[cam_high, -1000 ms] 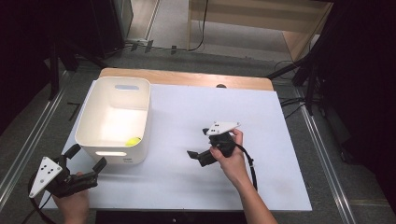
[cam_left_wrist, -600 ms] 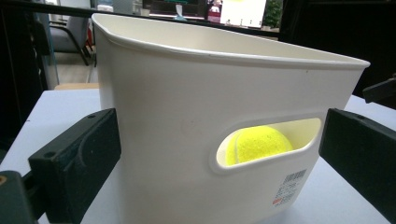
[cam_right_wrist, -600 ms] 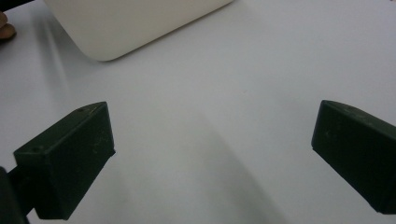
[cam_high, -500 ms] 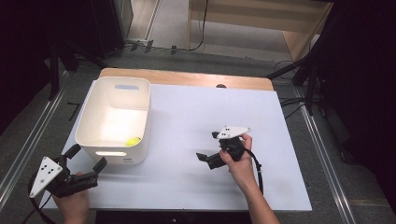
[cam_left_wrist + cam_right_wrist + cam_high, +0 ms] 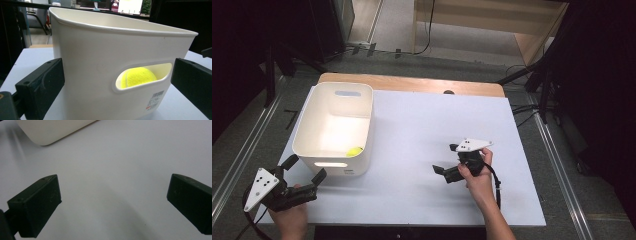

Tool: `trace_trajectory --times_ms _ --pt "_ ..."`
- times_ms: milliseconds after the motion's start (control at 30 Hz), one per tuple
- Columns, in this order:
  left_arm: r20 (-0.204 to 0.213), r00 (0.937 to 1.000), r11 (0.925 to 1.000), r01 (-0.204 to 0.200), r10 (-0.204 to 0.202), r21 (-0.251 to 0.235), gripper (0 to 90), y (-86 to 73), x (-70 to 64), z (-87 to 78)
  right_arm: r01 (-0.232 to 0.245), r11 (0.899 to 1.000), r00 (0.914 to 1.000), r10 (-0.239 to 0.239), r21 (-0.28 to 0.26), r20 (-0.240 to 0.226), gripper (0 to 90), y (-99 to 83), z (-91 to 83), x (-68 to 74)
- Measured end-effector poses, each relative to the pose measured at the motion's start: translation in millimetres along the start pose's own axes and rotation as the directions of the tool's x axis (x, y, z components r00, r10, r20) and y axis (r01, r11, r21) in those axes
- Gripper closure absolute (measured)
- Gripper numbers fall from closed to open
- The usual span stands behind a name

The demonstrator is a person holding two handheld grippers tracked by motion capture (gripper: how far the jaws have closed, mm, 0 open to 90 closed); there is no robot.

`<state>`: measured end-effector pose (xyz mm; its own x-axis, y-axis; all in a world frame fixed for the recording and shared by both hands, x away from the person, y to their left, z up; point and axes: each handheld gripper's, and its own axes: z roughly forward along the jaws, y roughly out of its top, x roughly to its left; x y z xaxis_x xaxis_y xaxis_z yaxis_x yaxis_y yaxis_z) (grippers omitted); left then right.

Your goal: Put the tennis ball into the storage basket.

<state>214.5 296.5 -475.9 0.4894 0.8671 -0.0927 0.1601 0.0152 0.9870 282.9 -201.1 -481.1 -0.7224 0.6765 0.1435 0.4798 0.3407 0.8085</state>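
1. High view: one white bin (image 5: 334, 127) stood at the left of the table (image 5: 422, 130), and one yellow tennis ball (image 5: 356, 151) lay inside it near the front wall. The left gripper (image 5: 304, 169) sat just in front of the bin's near-left corner, its fingers spread wide and empty. The right gripper (image 5: 445, 157) rested well apart from the bin on bare table, fingers likewise wide, holding nothing.

2. Left gripper view: the bin (image 5: 105, 57) stood between the two open fingers (image 5: 41, 85), close ahead, and the ball (image 5: 137, 77) showed through the handle slot in the bin's wall. If the step was to grip the bin, it would go best by bringing one finger into that slot or over the rim, squarely, before closing, so the smooth wall would not slip.

3. Right gripper view: the fingers (image 5: 37, 205) stood wide over plain table, with a corner of the bin (image 5: 52, 131) far off at the top.

4. Count: one bin, one ball, two grippers, two hands.
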Motion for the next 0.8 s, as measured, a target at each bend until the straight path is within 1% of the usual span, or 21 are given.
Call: trace_trajectory --times_ms 167,333,800 --pt "0.000 1.0000 1.0000 0.000 0.000 0.000 0.0 -0.1 -0.1 0.1 -0.008 1.000 0.9999 0.008 -0.007 0.015 0.0 -6.1 -5.8 -4.3" --pt "0.000 1.0000 1.0000 -0.001 0.001 0.000 0.0 -0.1 0.0 0.1 -0.029 0.999 0.9992 0.029 -0.015 0.027 0.0 -13.1 -11.4 -7.7" --pt "-0.001 1.0000 1.0000 -0.005 0.005 0.003 0.0 -0.1 -0.4 0.2 -0.066 0.998 0.9964 0.067 -0.025 0.052 0.0 -30.7 -26.3 -16.1"
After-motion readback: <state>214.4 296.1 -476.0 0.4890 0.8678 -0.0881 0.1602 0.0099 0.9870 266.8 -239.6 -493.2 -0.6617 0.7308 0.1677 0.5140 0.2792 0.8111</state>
